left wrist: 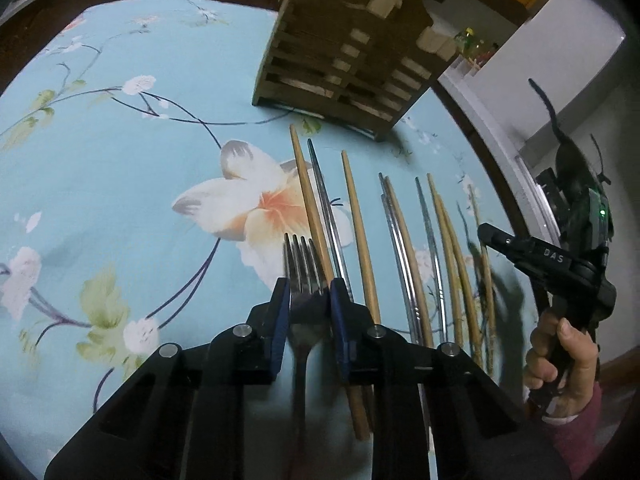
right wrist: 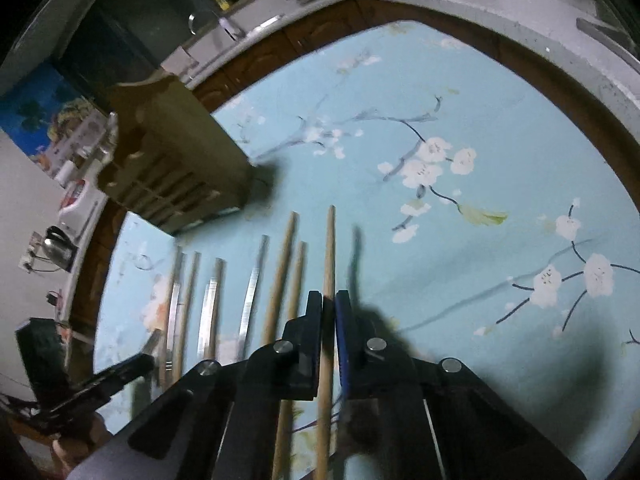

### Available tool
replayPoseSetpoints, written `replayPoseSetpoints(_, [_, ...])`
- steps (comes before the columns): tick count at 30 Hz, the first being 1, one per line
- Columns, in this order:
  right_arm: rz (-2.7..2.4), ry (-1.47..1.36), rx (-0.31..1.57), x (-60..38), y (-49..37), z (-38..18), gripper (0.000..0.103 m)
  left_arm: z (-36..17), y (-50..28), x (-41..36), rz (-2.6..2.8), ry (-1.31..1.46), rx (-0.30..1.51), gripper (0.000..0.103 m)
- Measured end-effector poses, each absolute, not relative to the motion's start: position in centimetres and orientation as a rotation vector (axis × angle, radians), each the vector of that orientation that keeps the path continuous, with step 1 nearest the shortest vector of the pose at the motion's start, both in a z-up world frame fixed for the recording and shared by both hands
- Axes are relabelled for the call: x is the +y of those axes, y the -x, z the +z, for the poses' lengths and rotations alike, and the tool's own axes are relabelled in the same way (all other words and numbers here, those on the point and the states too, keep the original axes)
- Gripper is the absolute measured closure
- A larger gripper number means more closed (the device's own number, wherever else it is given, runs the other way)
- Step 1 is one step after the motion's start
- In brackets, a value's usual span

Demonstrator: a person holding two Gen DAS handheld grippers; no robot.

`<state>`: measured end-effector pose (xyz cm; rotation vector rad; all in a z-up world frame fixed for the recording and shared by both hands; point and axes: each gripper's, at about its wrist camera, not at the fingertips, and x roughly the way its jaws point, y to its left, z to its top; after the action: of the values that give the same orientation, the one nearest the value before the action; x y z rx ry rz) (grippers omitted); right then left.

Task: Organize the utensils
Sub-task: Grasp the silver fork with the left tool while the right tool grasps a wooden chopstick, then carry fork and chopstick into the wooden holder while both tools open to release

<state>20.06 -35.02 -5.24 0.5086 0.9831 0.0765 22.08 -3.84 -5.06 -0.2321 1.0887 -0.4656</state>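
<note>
The left gripper [left wrist: 310,294] is pinching a fork [left wrist: 302,264], its pads pressing the fork's head, tines sticking out ahead. The right gripper [right wrist: 329,304] is pinching a wooden chopstick [right wrist: 329,256]. Both utensils are lying on the floral cloth [left wrist: 120,184] in a row of chopsticks [left wrist: 416,264], short of the wooden holder [left wrist: 344,56].
</note>
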Motion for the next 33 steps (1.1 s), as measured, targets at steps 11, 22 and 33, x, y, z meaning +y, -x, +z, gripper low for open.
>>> replayPoseSetpoints(11, [0.184, -0.549, 0.837, -32.7, -16.5, 0.9, 0.096, 0.7, -18.6, -0.2, -0.474, 0.311, 0.937, 0.101])
replayPoseSetpoints(22, [0.219, -0.473, 0.657, -31.4, -15.5, 8.4, 0.097, 6.1, -17.1, 2.0, -0.488, 0.351, 0.780, 0.101])
replayPoseSetpoints(33, [0.212, -0.404, 0.534, -30.0, -17.7, 11.7, 0.096, 10.6, -20.1, 2.0, -0.509, 0.387, 0.640, 0.101])
